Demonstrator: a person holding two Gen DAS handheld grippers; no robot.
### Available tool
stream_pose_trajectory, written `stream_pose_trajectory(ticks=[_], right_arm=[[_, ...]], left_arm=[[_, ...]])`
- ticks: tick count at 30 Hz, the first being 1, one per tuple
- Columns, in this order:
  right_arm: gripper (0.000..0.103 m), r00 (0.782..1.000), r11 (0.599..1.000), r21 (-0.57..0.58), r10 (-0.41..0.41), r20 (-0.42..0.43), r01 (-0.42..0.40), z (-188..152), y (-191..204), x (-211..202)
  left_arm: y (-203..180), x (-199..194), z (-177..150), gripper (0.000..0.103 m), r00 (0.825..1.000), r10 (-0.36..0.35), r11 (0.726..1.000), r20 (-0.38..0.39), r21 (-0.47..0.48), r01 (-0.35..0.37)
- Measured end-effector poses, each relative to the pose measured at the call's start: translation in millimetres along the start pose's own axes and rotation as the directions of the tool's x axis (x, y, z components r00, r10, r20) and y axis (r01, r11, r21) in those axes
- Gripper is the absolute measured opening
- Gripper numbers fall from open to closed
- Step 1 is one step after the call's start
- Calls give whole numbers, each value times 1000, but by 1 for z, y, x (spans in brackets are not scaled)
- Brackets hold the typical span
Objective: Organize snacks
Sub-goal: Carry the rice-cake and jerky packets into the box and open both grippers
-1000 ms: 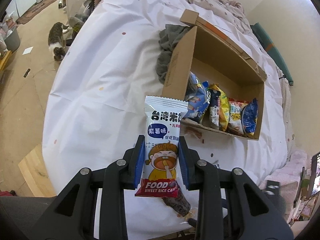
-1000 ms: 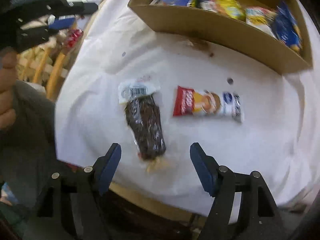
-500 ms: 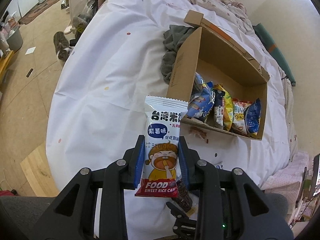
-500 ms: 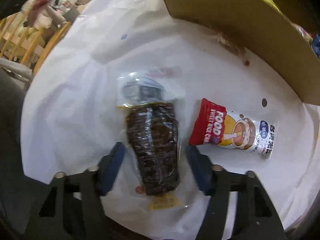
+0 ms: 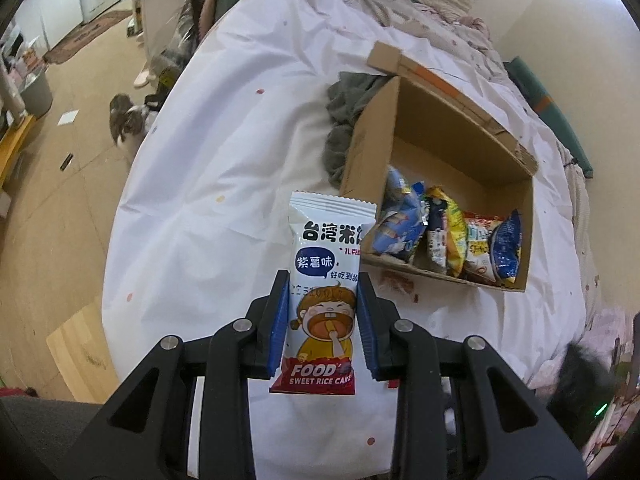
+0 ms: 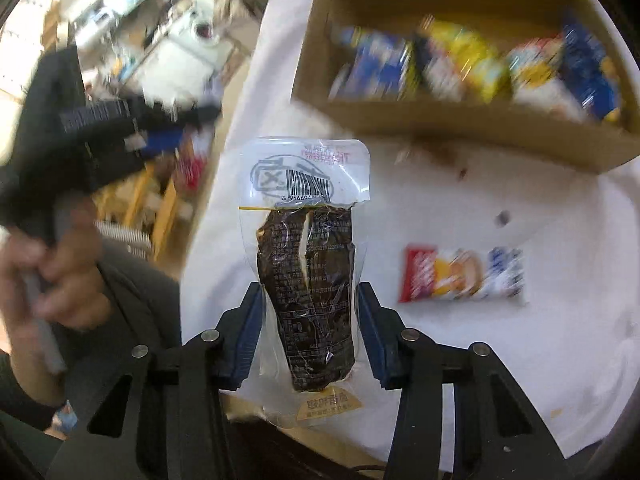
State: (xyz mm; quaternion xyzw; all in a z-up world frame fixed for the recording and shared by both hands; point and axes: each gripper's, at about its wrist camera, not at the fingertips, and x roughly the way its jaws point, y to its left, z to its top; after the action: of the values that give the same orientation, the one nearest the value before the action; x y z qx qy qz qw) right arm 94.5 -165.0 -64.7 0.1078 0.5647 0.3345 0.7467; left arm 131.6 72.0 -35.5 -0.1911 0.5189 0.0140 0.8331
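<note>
- now we are pinching the rice cake packet (image 5: 322,300) tight in our left gripper (image 5: 323,320).
- we are closing our right gripper (image 6: 310,332) on the dark snack pouch (image 6: 308,280), above the white sheet (image 6: 520,360).

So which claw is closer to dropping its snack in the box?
Probably the right. The right claw grips the dark vacuum-packed snack, and the cardboard box looms just ahead. The left claw holds its sweet rice cake packet farther back.

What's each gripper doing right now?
Left gripper: closed on the sweet rice cake packet.
Right gripper: closed on the dark vacuum-packed snack.
</note>
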Motion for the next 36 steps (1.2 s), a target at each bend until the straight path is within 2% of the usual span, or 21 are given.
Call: stream_pose_trajectory(ticks=[4, 9, 15, 18, 25, 28, 32, 36], right_arm=[[48, 994, 999, 19, -35, 101, 33, 23, -19, -30], [48, 976, 996, 61, -74, 204, 63, 59, -42, -55], [48, 950, 991, 105, -112, 292, 84, 95, -51, -47], [49, 935, 987, 123, -136, 327, 101, 106, -73, -51], [49, 922, 975, 158, -200, 333, 154, 112, -96, -40], [50, 919, 969, 194, -213, 331, 155, 116, -102, -38], [51, 925, 962, 216, -231, 303, 170, 120, -106, -29], [52, 928, 962, 204, -237, 287, 182, 120, -104, -23]], left_arm=[[-21, 1, 4, 28, 1000, 6, 998, 19, 70, -7], [-55, 3, 23, 28, 999, 6, 986, 37, 168, -12], [-96, 19, 61, 28, 997, 12, 970, 74, 240, -30], [-116, 34, 75, 28, 993, 23, 957, 112, 284, -54], [-131, 65, 75, 28, 985, 22, 937, 170, 341, -79], [-136, 71, 75, 28, 987, 11, 926, 159, 372, -70], [-137, 75, 75, 28, 986, 14, 922, 164, 381, -76], [-131, 79, 76, 28, 990, 17, 930, 143, 361, -68]])
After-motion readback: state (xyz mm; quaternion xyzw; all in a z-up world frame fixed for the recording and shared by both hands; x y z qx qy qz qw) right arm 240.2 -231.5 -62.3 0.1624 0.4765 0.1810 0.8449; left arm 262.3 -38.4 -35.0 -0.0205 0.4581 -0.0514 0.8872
